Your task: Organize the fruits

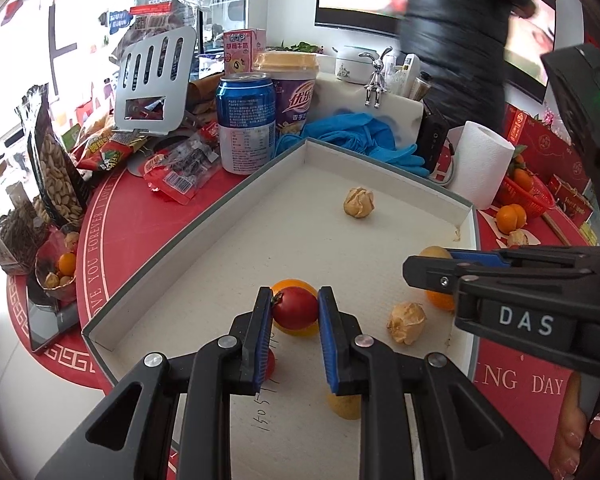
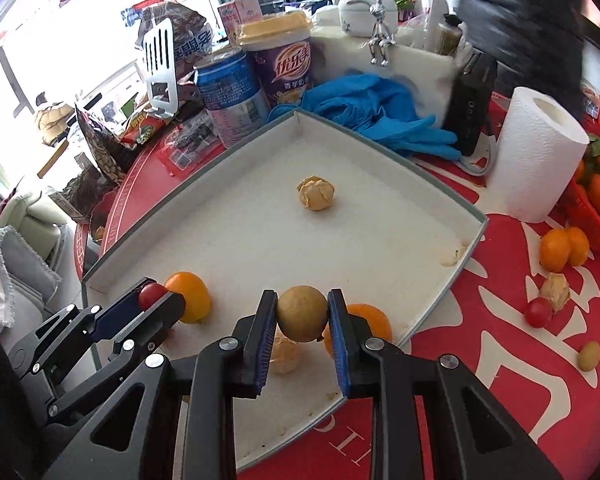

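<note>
My left gripper (image 1: 294,307) is shut on a red cherry tomato (image 1: 295,308) and holds it over the near left part of the white box tray (image 1: 204,220), above an orange (image 1: 296,285). My right gripper (image 2: 302,314) is shut on a round tan fruit (image 2: 302,314) over the tray's (image 2: 236,148) near right part. In the tray lie husked ground cherries (image 1: 359,202) (image 1: 406,322), oranges (image 2: 189,296) (image 2: 370,322) and a yellow fruit (image 1: 345,406). The left gripper also shows in the right wrist view (image 2: 153,295).
Outside the tray on the red tablecloth lie two oranges (image 2: 563,247), a ground cherry (image 2: 555,289), a cherry tomato (image 2: 538,312) and a yellow-green fruit (image 2: 589,355). A paper towel roll (image 2: 536,152), blue gloves (image 2: 384,114), a blue can (image 1: 246,120), a cup (image 1: 294,94) and snack bags crowd the far side.
</note>
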`<state>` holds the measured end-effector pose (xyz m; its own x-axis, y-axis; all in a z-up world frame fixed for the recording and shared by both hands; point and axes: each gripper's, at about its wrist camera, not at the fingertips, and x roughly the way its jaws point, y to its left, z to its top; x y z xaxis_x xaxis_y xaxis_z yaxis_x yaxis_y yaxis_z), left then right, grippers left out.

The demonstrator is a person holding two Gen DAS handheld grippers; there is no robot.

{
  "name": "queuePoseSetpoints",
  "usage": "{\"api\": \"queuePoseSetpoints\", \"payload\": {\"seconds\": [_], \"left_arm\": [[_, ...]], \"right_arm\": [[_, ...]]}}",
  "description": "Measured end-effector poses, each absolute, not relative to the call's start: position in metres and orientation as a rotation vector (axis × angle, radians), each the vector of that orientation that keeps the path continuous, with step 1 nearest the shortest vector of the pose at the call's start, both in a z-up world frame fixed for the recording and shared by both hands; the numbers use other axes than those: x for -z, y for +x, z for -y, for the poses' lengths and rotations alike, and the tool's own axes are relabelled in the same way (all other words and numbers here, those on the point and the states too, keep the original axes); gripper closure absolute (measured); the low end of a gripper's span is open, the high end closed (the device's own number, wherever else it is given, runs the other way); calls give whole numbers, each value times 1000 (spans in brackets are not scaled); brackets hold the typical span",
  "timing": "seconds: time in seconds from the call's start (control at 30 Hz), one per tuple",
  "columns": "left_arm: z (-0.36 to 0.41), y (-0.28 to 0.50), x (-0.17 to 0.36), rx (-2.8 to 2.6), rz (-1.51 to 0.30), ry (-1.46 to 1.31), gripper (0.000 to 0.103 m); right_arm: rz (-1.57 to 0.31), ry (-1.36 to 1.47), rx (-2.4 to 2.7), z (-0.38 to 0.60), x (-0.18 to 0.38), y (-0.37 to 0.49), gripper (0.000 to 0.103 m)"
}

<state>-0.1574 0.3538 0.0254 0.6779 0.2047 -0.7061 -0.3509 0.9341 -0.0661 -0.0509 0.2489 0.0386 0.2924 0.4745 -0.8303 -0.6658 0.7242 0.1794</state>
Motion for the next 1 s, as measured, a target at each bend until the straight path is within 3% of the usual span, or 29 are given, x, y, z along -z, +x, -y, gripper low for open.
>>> {"api": "queuePoseSetpoints", "payload": {"seconds": [0.1,0.13,0.17,0.23,0.3,1.0], "left_arm": [[-353,-156,-24,-317,-776,-197,75],[-352,-155,-24,-316,-783,-198,70],[-352,-154,-23,-316,-786,-197,66],[-350,-153,-22,-329,-793,-187,36],[-348,-154,-23,-341,-784,-175,23],[-284,-142,-50,-257,-822,-82,20]], "right_arm": [[-1029,-205,-774,-250,-39,-49,70],[-1028,-193,-792,-250,-40,-49,53],[-1026,-177,-818,-249,-42,-50,31],[-991,-198,-782,-249,-49,-54,5],[-932,-230,-767,-248,-56,-59,5],[-1005,-112,-522,-107,-44,-25,1]]}}
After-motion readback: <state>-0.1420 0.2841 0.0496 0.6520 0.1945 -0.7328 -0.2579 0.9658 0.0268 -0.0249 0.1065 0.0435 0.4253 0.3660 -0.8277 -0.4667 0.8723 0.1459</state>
